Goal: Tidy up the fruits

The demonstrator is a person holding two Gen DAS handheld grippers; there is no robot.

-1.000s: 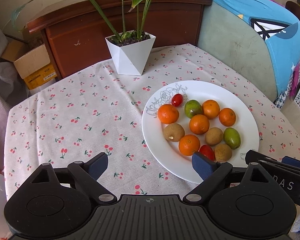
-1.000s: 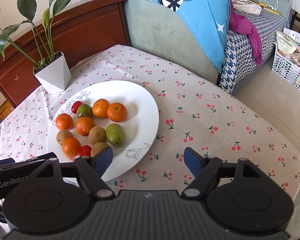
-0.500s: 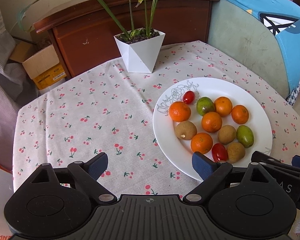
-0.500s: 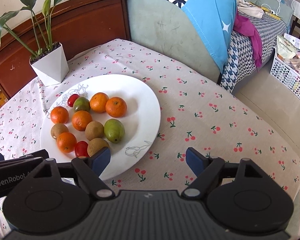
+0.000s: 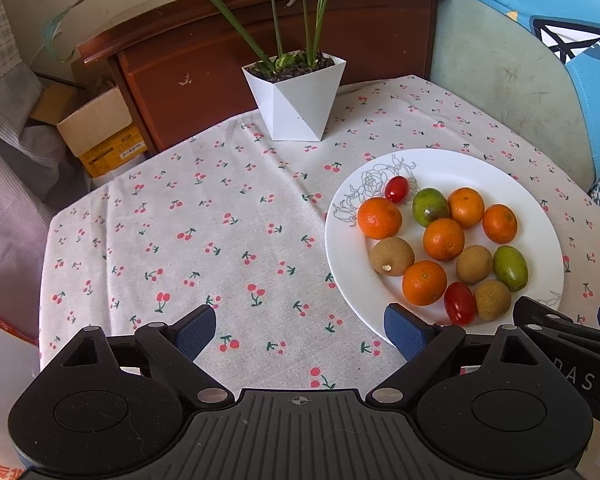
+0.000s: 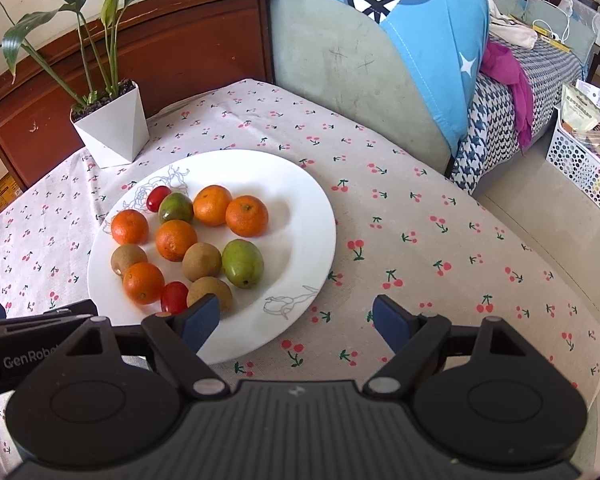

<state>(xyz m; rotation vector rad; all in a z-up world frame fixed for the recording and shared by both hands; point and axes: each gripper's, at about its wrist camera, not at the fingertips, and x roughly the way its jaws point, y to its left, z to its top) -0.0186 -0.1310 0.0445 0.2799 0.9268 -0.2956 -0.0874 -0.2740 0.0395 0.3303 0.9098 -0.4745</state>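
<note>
I hold both tongs angled down toward the table. My left gripper (image 5: 300, 330) is released, jaws spread wide over bare tablecloth (image 5: 204, 232), nothing between them; its right pad sits just at the near rim of the white plate (image 5: 540, 208). My right gripper (image 6: 296, 320) is also released, and its jaws have just been opening; nothing lies between them, only plate rim and cloth. Its left pad stands just in front of a kiwi (image 6: 210, 292) and a cherry tomato (image 6: 174, 296).

The fruits lie grouped on the plate: oranges (image 6: 246, 216), kiwis, green mangoes (image 6: 242, 262), cherry tomatoes. The plate's right half is bare. Open cloth extends left and right of the plate.

A white potted plant (image 5: 296, 96) stands at the far table edge, against a wooden headboard (image 5: 260, 56). A sofa with a blue cover (image 6: 420, 40) borders the table.
</note>
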